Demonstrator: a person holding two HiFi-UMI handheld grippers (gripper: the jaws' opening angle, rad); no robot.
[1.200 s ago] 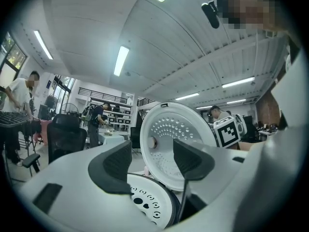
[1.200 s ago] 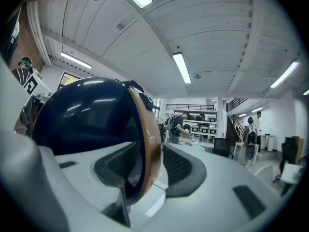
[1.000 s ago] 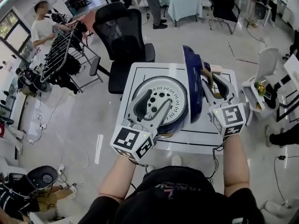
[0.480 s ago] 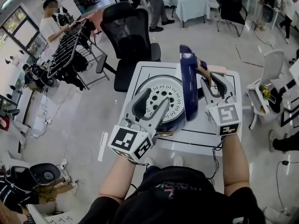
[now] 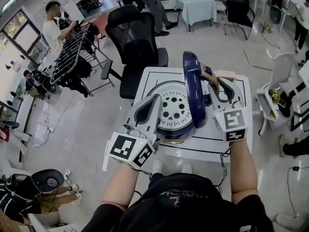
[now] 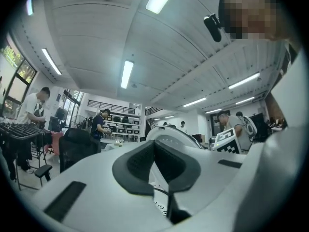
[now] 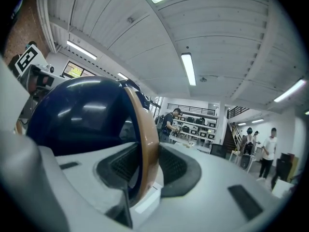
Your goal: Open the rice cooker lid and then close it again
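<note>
The rice cooker (image 5: pixel 170 129) stands on a white table (image 5: pixel 227 146), its mouth showing a silver plate with holes (image 5: pixel 175 105). Its dark blue lid (image 5: pixel 190 81) (image 7: pixel 82 115) stands up on edge at the cooker's right side. My right gripper (image 5: pixel 218 83) (image 7: pixel 145 153) has just been closing its jaws, and the lid's tan handle (image 5: pixel 208 77) (image 7: pixel 147 139) sits pinched between its pads. My left gripper (image 5: pixel 155 99) (image 6: pixel 154 143) hovers over the cooker's front left rim, shut, with nothing between its fingers.
A black office chair (image 5: pixel 133 37) stands just behind the table. A laden clothes rack (image 5: pixel 67 52) and a person (image 5: pixel 55 25) are at the far left. A small white stand (image 5: pixel 277 88) is at the right, and a cloth-covered table (image 5: pixel 195 4) at the back.
My left gripper's jaws went from wide open to shut and the hand lifted slightly over the cooker. The lid, held by my right gripper, has tipped a little leftward.
</note>
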